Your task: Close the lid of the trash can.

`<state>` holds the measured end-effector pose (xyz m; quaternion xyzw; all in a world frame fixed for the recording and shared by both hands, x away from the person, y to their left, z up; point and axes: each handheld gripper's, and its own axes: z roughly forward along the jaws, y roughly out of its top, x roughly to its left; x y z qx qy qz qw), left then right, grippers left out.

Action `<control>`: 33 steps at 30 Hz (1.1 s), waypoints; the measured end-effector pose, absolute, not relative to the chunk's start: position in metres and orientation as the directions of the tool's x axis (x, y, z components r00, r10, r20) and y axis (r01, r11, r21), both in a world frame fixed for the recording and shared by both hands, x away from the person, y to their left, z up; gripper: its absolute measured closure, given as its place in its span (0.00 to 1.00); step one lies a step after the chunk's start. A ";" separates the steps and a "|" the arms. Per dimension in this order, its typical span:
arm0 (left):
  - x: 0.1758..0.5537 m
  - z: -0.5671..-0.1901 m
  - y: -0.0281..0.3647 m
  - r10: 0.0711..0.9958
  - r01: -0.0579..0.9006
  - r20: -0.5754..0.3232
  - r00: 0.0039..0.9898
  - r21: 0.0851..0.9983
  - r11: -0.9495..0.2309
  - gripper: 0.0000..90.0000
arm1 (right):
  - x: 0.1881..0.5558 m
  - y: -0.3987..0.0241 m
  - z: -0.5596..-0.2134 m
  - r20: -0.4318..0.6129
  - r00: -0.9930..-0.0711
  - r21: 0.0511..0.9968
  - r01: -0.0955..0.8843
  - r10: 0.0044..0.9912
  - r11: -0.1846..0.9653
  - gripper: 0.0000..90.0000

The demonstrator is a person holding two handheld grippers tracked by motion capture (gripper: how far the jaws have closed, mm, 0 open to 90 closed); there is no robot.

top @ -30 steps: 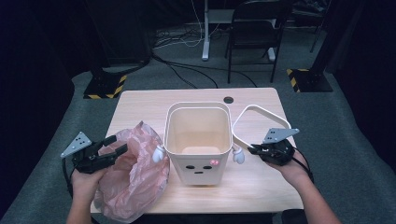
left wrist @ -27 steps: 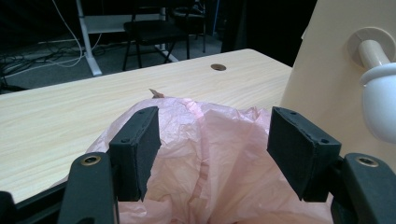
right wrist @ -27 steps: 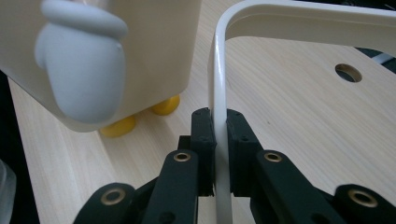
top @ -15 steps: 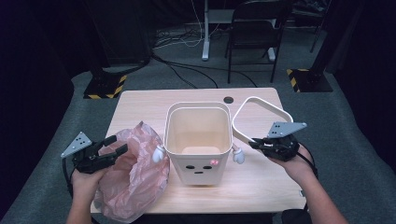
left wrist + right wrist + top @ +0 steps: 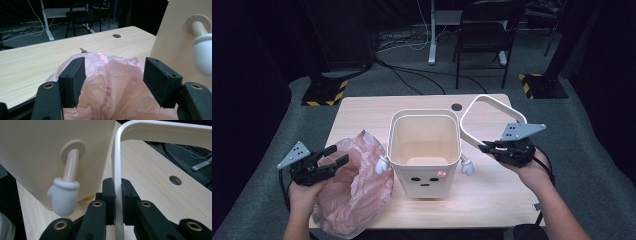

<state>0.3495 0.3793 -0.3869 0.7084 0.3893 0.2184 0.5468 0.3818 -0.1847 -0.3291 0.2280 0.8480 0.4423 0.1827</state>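
A light wooden table (image 5: 362, 112) stands on grey carpet in a dark room. Behind the table are a black chair (image 5: 484, 30), a white desk leg (image 5: 432, 32) with loose cables, and yellow-and-black striped floor plates (image 5: 324, 92). A round cable hole (image 5: 456, 107) sits near the table's far edge.

The cream bin (image 5: 424, 150) stands upright at the table's centre. It has a small face on its near side and a white mitten-shaped peg (image 5: 63, 193) on each flank. It appears empty.

Left of the bin, a crumpled pink plastic bag (image 5: 354, 187) lies on the table, touching the bin's left peg and overhanging the table's near edge.

The person's left hand (image 5: 304, 192) comes in from the near edge, left of the bin, holding the left tool (image 5: 332, 159) pointed toward the bin. Its jaws stand wide apart over the bag, gripping nothing. Whether the pads touch the bag cannot be told.

The person's right hand (image 5: 532, 167) is right of the bin, holding the right tool (image 5: 484, 146) pointed toward it. Its jaws are clenched on the white ring frame (image 5: 492, 102), which is tilted, its far side raised off the table.
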 end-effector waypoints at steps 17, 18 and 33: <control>0.349 -0.387 0.378 0.788 0.312 -0.117 0.604 0.945 -0.099 0.38 | 0.376 -0.181 -0.296 -0.118 -0.844 0.857 0.179 0.523 0.484 0.92; 0.349 -0.387 0.378 0.788 0.312 -0.117 0.604 0.945 -0.099 0.38 | 0.376 -0.181 -0.294 -0.120 -0.844 0.857 0.179 0.523 0.484 0.92; 0.349 -0.387 0.378 0.788 0.312 -0.118 0.605 0.945 -0.099 0.38 | 0.375 -0.187 -0.276 -0.130 -0.840 0.869 0.159 0.526 0.468 0.93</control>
